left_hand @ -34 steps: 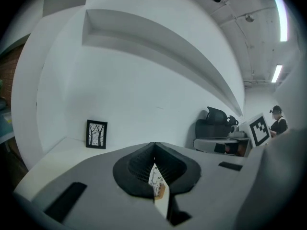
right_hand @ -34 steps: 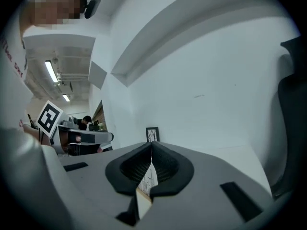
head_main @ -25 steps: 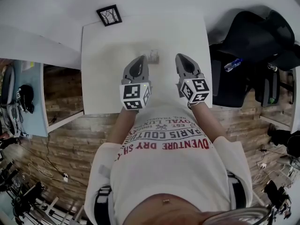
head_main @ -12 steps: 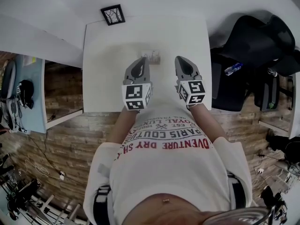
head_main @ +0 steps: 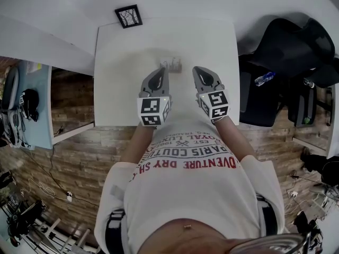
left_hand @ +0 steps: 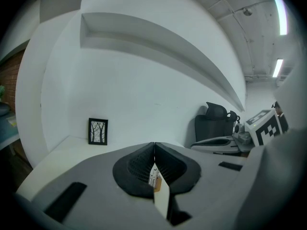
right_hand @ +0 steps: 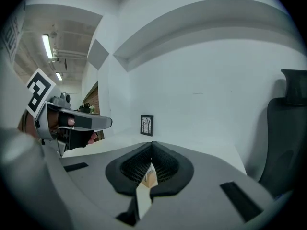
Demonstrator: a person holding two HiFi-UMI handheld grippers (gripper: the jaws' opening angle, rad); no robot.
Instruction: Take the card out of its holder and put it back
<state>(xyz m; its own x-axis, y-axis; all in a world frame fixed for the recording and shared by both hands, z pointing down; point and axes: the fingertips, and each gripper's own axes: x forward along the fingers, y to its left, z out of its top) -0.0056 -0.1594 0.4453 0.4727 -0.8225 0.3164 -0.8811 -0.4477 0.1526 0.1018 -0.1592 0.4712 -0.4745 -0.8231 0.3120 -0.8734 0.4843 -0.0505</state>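
Note:
A small wooden card holder [head_main: 172,65] with a white card standing in it sits mid-table on the white table [head_main: 116,62]. My left gripper [head_main: 163,70] is just to its near left and my right gripper [head_main: 195,70] just to its near right, both a little short of it. Both are shut and hold nothing. In the left gripper view the jaws [left_hand: 154,144] meet, and the card and holder [left_hand: 155,181] show through the gap below them. The right gripper view shows its shut jaws [right_hand: 152,143] the same way, with the holder [right_hand: 150,178] beyond.
A small black picture frame [head_main: 128,16] stands at the table's far left corner against the white wall. A black office chair [head_main: 286,57] with a water bottle [head_main: 263,79] is to the right of the table. A second desk [head_main: 32,110] lies at the left.
My right gripper has moved left and slightly forward, nearer the card holder. The left gripper has stayed almost in place. Both stay shut.

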